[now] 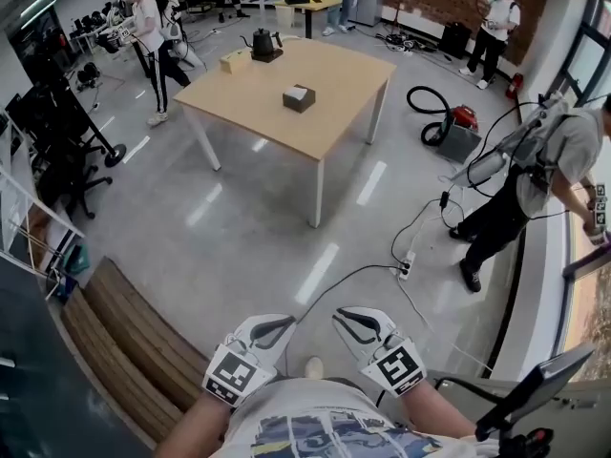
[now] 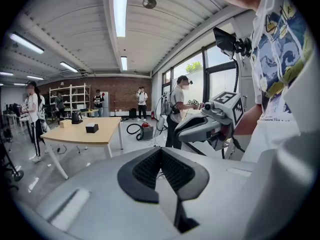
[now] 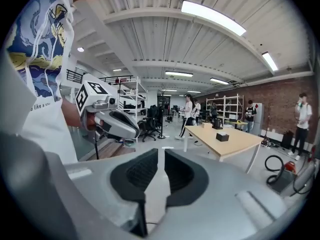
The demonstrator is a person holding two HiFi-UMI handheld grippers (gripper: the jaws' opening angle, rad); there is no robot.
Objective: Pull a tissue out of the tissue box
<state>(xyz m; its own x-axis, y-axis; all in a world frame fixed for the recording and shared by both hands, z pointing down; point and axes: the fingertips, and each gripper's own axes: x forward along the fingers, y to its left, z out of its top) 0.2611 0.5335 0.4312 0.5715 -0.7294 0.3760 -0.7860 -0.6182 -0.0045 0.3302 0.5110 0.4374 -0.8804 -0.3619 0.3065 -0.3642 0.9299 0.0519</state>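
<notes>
Looks out over the left gripper, black ribbed pads met at the tips with nothing between them. Shows, close by on the right, the right gripper with its marker cube, held beside a printed shirt. Takes in, far off at the left, a pale wooden table bearing a dark tissue box and a kettle, a red vacuum cleaner on the floor past it, and several people standing about.

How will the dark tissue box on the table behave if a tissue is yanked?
Small tissue box, probably light: it may lift or slide on the smooth table. Squat and flat-based, so tipping seems unlikely. White tissue on top likely floppy.
</notes>
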